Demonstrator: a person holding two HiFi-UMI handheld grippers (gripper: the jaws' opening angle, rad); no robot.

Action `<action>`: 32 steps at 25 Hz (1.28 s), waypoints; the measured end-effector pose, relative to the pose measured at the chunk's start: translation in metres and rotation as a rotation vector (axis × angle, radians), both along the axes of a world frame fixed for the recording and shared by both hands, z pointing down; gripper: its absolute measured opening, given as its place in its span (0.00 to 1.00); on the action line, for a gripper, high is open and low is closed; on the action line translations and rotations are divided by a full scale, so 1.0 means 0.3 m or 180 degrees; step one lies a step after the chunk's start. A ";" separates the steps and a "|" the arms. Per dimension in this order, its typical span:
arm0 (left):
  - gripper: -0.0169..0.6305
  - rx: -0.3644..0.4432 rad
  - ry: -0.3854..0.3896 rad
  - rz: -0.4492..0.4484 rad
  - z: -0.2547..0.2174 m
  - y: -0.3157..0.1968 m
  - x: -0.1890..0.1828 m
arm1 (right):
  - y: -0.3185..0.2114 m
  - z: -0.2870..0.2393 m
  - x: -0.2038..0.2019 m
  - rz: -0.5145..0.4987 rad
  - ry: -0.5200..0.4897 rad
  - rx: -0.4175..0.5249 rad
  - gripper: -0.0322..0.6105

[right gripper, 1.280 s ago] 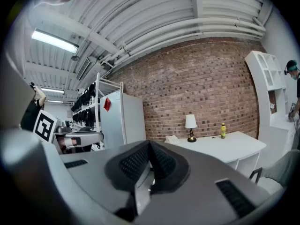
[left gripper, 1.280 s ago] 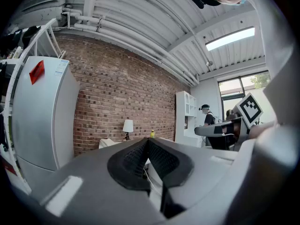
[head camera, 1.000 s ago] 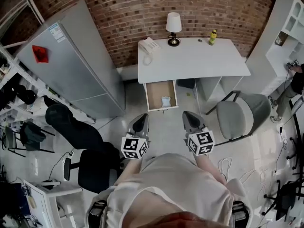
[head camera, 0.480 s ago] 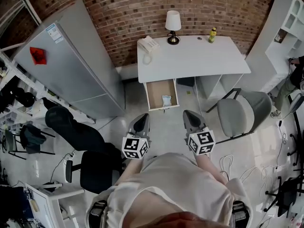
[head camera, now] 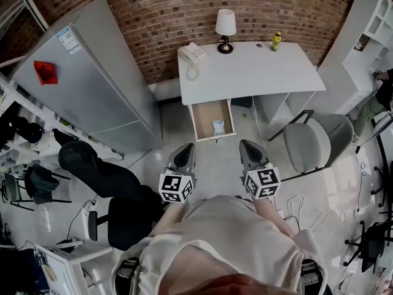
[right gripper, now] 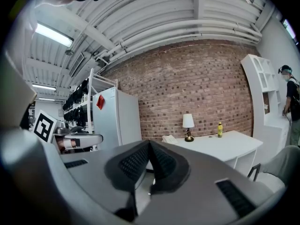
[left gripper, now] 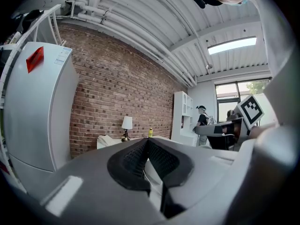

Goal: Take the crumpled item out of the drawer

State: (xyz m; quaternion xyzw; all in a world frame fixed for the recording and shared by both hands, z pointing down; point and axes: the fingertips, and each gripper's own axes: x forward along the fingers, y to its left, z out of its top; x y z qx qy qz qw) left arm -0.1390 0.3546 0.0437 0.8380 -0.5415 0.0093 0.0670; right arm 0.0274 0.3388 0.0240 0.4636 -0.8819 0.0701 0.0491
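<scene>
A white desk [head camera: 252, 72] stands against the brick wall with its drawer [head camera: 199, 123] pulled out toward me. Inside the drawer lies a small crumpled white item [head camera: 218, 127], near the front right. My left gripper [head camera: 183, 155] and right gripper [head camera: 248, 152] hover side by side over the floor, a short way in front of the drawer and apart from it. Both sets of jaws are pressed together with nothing between them. In the left gripper view the left gripper [left gripper: 147, 142] points at the desk; the right gripper [right gripper: 149, 145] does the same.
A grey chair [head camera: 313, 143] stands right of the drawer, a black office chair [head camera: 98, 171] at my left. A tall grey cabinet [head camera: 86, 85] flanks the desk's left. A lamp [head camera: 225, 29], a telephone [head camera: 193, 55] and a yellow bottle [head camera: 276, 40] sit on the desk.
The view has shifted slightly, so desk and drawer sit a little higher and to the right. Both grippers stay shut and have barely moved.
</scene>
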 end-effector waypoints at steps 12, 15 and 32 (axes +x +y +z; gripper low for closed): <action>0.04 -0.0120 0.0028 0.0091 0.064 -0.119 -0.061 | -0.107 0.063 -0.034 0.0151 0.0066 -0.0137 0.06; 0.04 -0.0160 0.0001 0.0056 0.080 -0.191 -0.043 | -0.192 0.079 -0.017 0.0103 0.0057 -0.0150 0.06; 0.04 -0.0239 -0.0045 -0.0487 0.065 -0.781 0.196 | -0.810 0.079 0.099 -0.0792 -0.0034 -0.0124 0.06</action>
